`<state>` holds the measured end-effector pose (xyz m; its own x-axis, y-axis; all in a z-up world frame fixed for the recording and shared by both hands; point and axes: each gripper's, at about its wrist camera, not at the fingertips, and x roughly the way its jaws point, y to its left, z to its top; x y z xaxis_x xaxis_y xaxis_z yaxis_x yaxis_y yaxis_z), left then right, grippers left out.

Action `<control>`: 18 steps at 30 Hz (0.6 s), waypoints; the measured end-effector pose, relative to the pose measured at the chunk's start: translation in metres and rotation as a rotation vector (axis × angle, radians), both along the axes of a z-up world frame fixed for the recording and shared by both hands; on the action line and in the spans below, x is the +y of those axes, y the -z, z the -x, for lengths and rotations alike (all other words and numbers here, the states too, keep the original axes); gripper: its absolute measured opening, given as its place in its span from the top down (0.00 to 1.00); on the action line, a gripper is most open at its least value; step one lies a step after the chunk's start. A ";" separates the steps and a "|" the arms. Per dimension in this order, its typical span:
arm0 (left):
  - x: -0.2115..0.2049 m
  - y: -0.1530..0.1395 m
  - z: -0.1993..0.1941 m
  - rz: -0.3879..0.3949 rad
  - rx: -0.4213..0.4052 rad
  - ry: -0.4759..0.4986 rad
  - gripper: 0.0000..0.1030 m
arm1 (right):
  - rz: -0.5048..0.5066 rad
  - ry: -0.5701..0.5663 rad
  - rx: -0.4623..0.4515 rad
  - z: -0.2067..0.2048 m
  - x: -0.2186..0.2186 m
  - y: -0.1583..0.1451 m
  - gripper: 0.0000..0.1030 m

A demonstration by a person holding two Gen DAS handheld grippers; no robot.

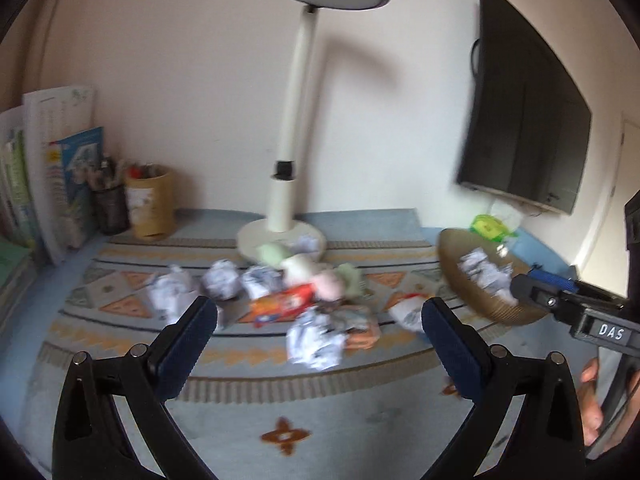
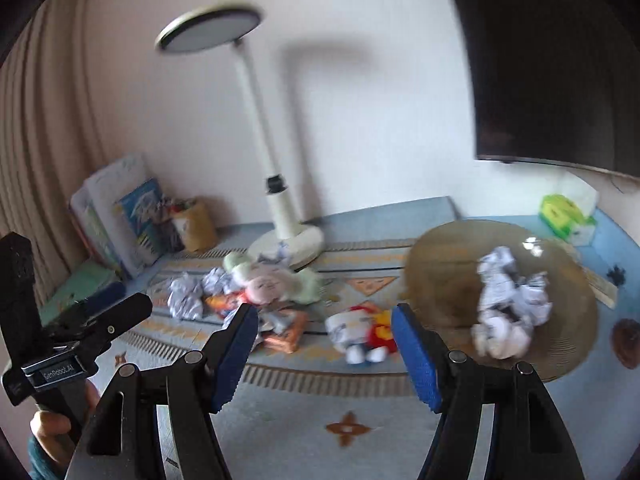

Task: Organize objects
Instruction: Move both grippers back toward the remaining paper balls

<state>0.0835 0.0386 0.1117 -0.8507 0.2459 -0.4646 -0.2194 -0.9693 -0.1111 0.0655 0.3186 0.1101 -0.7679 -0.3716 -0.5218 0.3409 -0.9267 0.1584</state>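
Several crumpled balls of printed white paper (image 1: 316,340) lie scattered on the patterned blue-and-orange cloth of the worktop (image 1: 248,412) in the left wrist view, mixed with a pale pink-and-green soft toy (image 1: 316,276) and a flat orange snack packet (image 1: 282,304), all in front of the round base of the white desk lamp (image 1: 280,240). Our left claw (image 1: 320,320) stands released, spread wide with nothing between its pads, and the nearest paper ball sits just ahead of it. We judge these balls very light, springy and easily crushed, so a gentle pinch across the fattest middle should hold; a squeeze on a loose corner might only unfold it. To the right, the shallow brown woven basket (image 1: 452,280) already carries a few paper balls, and the right claw's black frame reaches in just beside its rim. In the right wrist view, our right claw (image 2: 325,332) is also released and empty, its blue pads parted; between them in the picture, farther off, lies a small red, white and yellow plush figure (image 2: 362,332). We expect that to be soft and squashy, best taken round the body. The basket sits to the right with its white paper heap (image 2: 506,312) inside, and a green-and-white tissue box (image 2: 568,216) rests behind it.
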 end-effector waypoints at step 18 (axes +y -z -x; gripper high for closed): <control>-0.048 0.069 0.019 -0.049 -0.122 -0.043 0.01 | -0.151 0.013 -0.090 0.028 -0.061 0.092 0.32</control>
<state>0.0645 -0.0090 0.0426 -0.7986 0.2358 -0.5537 -0.1602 -0.9702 -0.1821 0.0376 0.2574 0.0183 -0.7201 -0.2740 -0.6375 0.3191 -0.9466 0.0464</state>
